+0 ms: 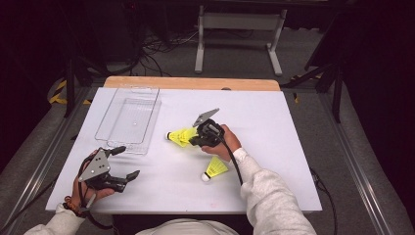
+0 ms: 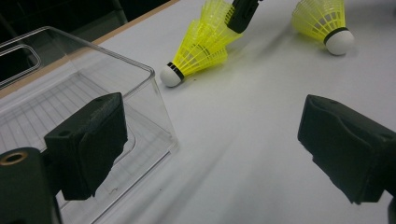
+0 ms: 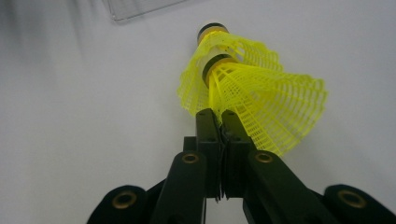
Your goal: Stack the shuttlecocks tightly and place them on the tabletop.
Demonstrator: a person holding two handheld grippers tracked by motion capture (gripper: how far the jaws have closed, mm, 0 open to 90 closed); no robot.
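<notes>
The right gripper pinches the skirt edge of a yellow mesh plastic shuttlecock pair, two shuttlecocks nested one inside the other; its jaws are pressed together on the thin mesh, as the right gripper view shows. In that view the two corks point away from the camera, and the near rim of the skirt is hidden behind the jaws. Whether the nested pair rests on the white surface or is lifted just clear of it cannot be told. The pair lies just beside the near right corner of the clear rectangular plastic tray, apart from it. The tray's far end is cut off in the left gripper view. A second, single yellow shuttlecock with a white cork lies on the surface near the right forearm. The left gripper sits at the tray's near corner with its jaws spread wide, holding nothing.
</notes>
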